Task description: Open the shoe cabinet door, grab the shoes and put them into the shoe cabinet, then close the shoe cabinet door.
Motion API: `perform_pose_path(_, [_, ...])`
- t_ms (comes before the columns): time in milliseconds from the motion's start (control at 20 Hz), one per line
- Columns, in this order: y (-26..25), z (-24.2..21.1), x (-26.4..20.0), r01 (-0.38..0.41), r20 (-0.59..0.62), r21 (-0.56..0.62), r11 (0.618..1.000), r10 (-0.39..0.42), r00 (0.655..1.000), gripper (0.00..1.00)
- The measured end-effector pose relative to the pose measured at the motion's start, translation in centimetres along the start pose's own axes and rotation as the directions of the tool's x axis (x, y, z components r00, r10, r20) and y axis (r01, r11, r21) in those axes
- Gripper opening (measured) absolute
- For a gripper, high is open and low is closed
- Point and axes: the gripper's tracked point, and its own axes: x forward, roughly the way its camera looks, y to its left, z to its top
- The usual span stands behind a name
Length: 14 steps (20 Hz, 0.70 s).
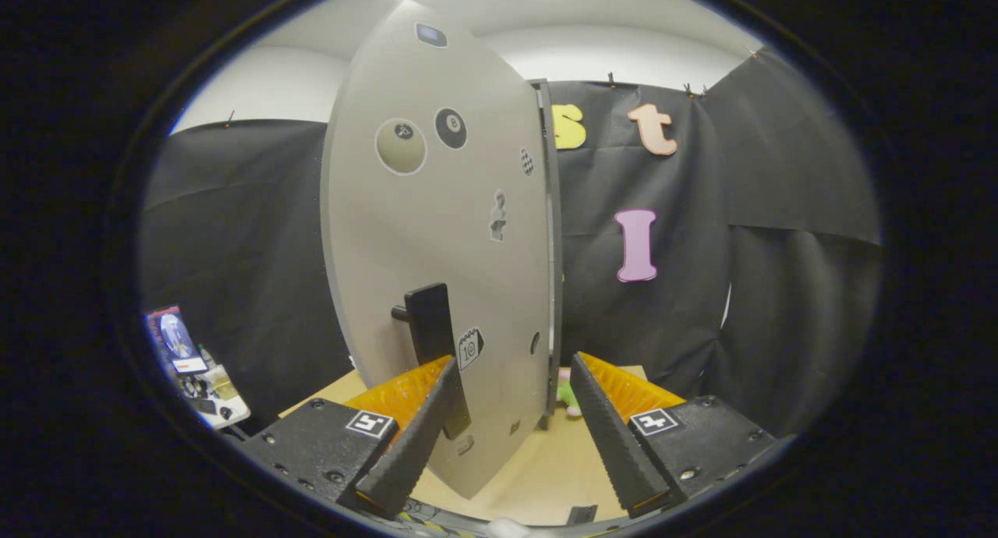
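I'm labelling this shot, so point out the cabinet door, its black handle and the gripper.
cabinet door (405, 234): gripper view, bare grey face.
handle (429, 320): gripper view, upper black bar.
gripper (511, 382): gripper view, open, midway between fingertips.

Grey shoe cabinet door (437, 234), swung ajar, dotted with stickers, black bar handle (437, 351) low on its face. Cabinet edge (552, 234) just behind. Glimpse of a pink-and-green shoe (568, 394) on the wooden surface beyond.

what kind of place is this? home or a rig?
Likely a staged recording booth, not a home. Black cloth is clipped up as walls, and a grey shoe cabinet door with stickers stands on a plain wooden tabletop. The gripper has its jaws open, the black door handle just ahead.
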Motion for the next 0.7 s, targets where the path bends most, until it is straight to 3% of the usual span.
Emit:
perform_pose_path(250, [4.3,0.2,2.8,0.013,0.011,-0.006,1.0,-0.013,1.0,0.96])
perform_pose_path(550, [9.9,0.0,6.6,-0.076,0.003,0.037,0.996,0.076,0.997,0.96])
perform_pose_path(700, [10.8,0.2,7.5,-0.069,0.004,0.031,0.997,0.069,0.998,0.96])
